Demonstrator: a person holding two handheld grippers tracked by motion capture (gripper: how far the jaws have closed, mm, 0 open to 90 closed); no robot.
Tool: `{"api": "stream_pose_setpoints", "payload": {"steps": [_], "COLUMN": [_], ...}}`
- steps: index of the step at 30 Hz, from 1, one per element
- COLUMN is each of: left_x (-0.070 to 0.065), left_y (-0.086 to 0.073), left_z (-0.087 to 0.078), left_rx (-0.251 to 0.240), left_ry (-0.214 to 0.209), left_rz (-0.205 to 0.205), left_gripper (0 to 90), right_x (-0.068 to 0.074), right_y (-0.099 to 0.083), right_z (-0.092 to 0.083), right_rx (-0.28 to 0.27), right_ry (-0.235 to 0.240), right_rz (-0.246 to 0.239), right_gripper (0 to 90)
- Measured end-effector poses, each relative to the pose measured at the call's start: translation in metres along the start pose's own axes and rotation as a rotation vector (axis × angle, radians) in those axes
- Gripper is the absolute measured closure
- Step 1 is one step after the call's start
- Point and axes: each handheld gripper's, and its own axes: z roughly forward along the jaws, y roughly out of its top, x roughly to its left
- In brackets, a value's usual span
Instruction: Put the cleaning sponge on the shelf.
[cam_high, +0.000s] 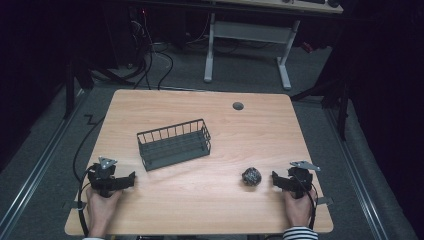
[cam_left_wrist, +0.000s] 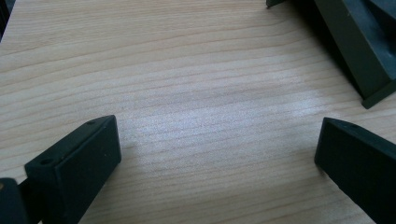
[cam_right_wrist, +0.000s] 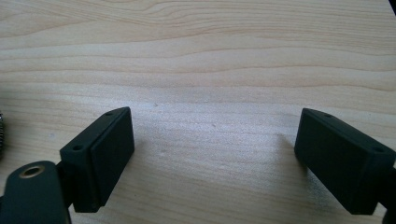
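Both your grippers rest wide open on the light wooden counter (cam_high: 200, 200).

Your left gripper (cam_high: 131, 179) sits near the dark wire basket (cam_high: 174, 144) at the counter's middle; your right gripper (cam_high: 275, 179) sits just beside the small dark crumpled ball (cam_high: 251, 176), jaws empty.

My light wooden table (cam_high: 200, 210) stands on grey carpet (cam_high: 240, 75) in a dim room. Beyond its far edge I see a white-legged desk (cam_high: 285, 60), with black cables (cam_high: 155, 55) trailing across the floor at left. A round grommet (cam_high: 238, 106) sits near the table's far edge.
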Motion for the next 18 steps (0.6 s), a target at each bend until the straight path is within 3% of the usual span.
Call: {"api": "stream_pose_setpoints", "payload": {"steps": [4,9,18], "left_x": [0.001,0.004,0.011], "left_y": [0.000,-0.001,-0.001], "left_z": [-0.001,-0.003,-0.004], "left_rx": [-0.007,-0.031,-0.051], "left_ry": [0.004,0.009,-0.010], "left_rz": [-0.002,-0.007,-0.011], "left_gripper": [2.4,13.6,21.5], "right_x": [0.000,0.000,0.001], "right_y": [0.000,0.000,0.000], "right_z": [0.000,0.000,0.000], "right_rx": [-0.002,-0.006,-0.007], "right_ry": [0.000,0.001,0.001], "right_rz": [-0.002,-0.004,-0.003], "right_gripper": [12.9,14.2,14.5]}}
